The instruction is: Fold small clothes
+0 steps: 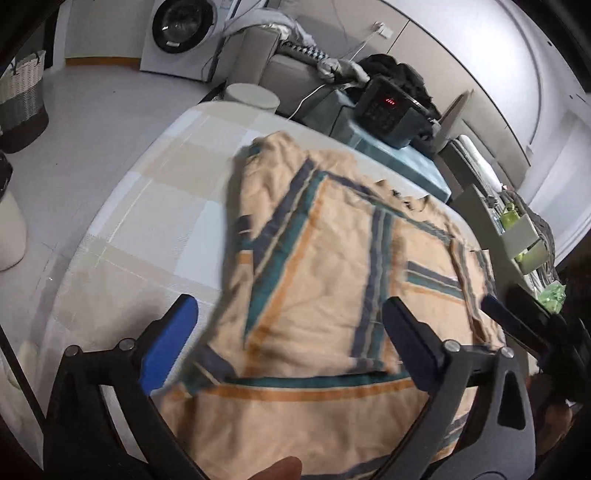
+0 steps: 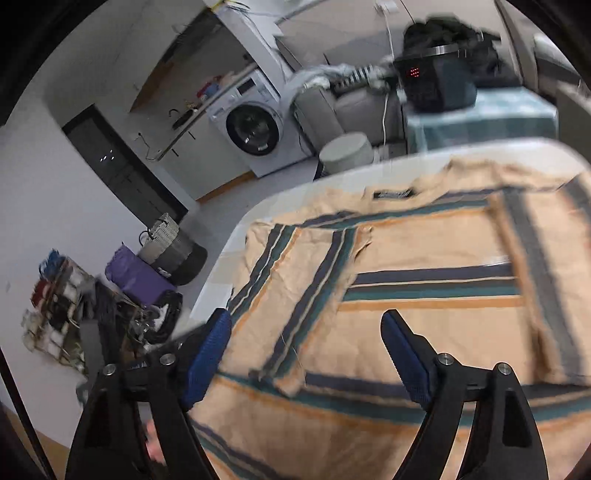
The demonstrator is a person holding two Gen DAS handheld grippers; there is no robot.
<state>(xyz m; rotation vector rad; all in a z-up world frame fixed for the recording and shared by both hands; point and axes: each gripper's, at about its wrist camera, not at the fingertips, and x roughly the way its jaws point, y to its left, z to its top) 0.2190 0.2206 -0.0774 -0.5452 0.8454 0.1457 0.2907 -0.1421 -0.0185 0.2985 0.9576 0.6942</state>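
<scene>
In the view along my left tongs, a woven two-tone laundry basket (image 1: 23, 99) stands on the pale floor at the far left, and a white front-loading washing machine (image 1: 181, 35) sits against the back wall. Nearer, the table with its pale checked cloth (image 1: 147, 206) runs up the middle. My left gripper (image 1: 286, 338) hangs over its near edge with the blue-padded fingers (image 1: 168, 350) spread wide and nothing between them. The peach short-sleeved shirt with navy, teal and orange stripes (image 1: 325, 266) lies flat on the cloth, ahead of and beneath the gap. Its hem is nearest me and passes under the right finger. The left finger is off its edge, over bare cloth. Its collar points away toward a dark appliance with a red digital display (image 1: 388, 110) on a teal-covered stand. At the far right edge the blue tip of my right gripper (image 1: 496, 306) shows above the shirt's side.

In the right tongs' view, a heap of cables and bags lies on the floor at left. The same washing machine (image 2: 255, 127) is behind it. My right gripper (image 2: 306, 354) is also released, fingers wide and empty. The shirt (image 2: 424, 288) spreads ahead and to the right, one sleeve folded inward across the body. The left finger is at the shirt's left border; the right finger is over the fabric.
</scene>
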